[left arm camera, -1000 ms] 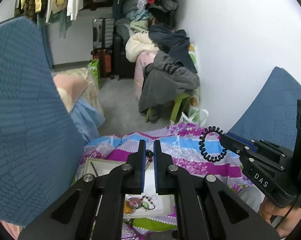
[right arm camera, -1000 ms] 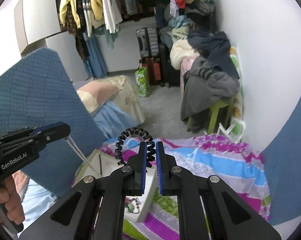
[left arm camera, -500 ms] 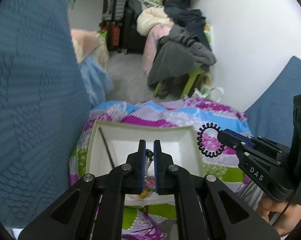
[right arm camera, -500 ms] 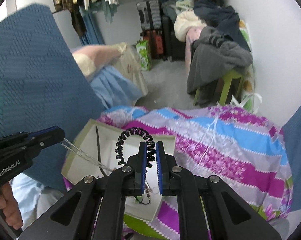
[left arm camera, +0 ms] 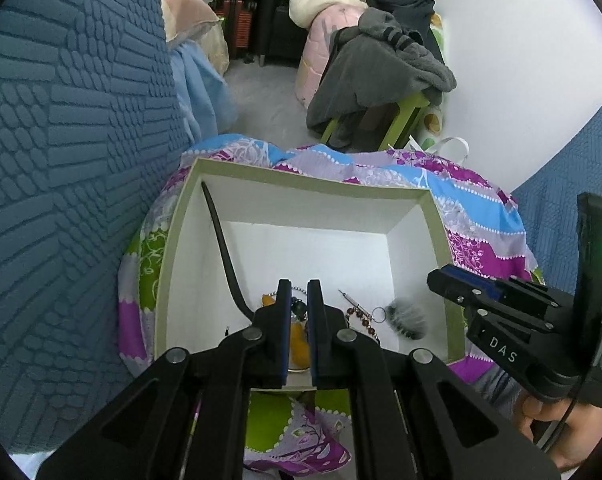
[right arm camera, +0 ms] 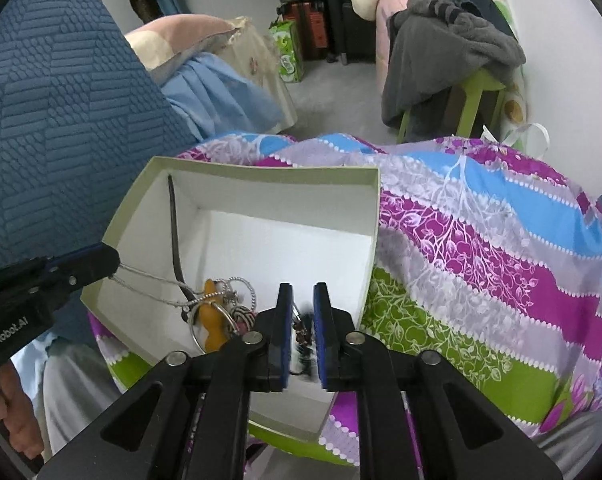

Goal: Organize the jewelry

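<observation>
The left gripper pinched a thin silver chain necklace; in the right wrist view the chain ran taut from its tip down to a heap of jewelry on the floor of the white box. The right gripper hung over the near right part of the box with its jaws a little apart and nothing clearly between them — a blurred black coil hair tie showed just below them, and I could not tell whether it touched the floor yet.

The main risk, in my judgement, was the chain. Its low end lay among a ring, beads and an orange pendant, so a pull upward could drag the whole heap or knot it. If the left jaws opened while the chain was taut, it could spring over the near wall. A black cord leaned along the left wall and could also catch.

The box walls stood high on all sides, and both tools shared the near half — there was little room between them. The far half of the floor was bare. The patterned cloth to the right gave free space for retreat.
</observation>
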The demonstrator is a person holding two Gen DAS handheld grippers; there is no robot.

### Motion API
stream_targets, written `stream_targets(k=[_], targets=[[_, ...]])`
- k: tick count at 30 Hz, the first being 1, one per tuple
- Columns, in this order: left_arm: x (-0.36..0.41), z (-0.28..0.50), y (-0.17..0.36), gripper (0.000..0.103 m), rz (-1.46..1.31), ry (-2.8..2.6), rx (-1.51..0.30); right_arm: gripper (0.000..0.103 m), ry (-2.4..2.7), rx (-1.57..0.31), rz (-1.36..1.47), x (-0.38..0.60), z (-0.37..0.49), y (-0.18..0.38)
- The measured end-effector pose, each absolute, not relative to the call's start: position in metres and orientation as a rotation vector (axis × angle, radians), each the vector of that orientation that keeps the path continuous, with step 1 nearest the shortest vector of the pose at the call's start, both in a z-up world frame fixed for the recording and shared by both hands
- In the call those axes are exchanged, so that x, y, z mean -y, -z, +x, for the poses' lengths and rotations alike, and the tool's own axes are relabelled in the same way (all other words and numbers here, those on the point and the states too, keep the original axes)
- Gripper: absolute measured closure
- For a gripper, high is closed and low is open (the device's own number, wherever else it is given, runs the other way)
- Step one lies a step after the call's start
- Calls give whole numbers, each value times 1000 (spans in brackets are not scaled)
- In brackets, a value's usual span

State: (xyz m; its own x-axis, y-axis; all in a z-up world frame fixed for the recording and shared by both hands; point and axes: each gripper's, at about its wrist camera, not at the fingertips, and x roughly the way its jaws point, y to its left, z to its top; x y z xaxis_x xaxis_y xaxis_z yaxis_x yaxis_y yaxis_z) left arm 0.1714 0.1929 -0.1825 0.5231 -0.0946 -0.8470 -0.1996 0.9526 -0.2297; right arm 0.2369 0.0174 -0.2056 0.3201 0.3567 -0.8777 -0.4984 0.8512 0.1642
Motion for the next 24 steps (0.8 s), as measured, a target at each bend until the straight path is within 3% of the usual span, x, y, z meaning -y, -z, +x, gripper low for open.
stream_targets(k=[3,5,7,11,13,14,18,24], targets=[[-192,173,180,82,-308,-76,-1048,65,-570,-1097,-137,-14,238,198],[-191,170,171,53,-295,-83,-1018,60,-570,-1076,-141,-11,238,189],[-188,166,157,44,-274,-100,-985,55,-576,-1045,-136,-9,238,174],[-187,163,130,37,-262,-110,-950,28,-587,-946,-117,0,237,132],[-187,161,109,35,-272,-103,-916,27,-592,-902,-107,4,237,110],[-186,159,101,27,-268,-106,-899,25,-592,-879,-106,7,236,97],[-179,147,53,21,-239,-135,-797,4,-586,-800,-91,17,234,58],[-175,130,8,17,-211,-190,-718,1,-573,-695,-80,36,219,5]])
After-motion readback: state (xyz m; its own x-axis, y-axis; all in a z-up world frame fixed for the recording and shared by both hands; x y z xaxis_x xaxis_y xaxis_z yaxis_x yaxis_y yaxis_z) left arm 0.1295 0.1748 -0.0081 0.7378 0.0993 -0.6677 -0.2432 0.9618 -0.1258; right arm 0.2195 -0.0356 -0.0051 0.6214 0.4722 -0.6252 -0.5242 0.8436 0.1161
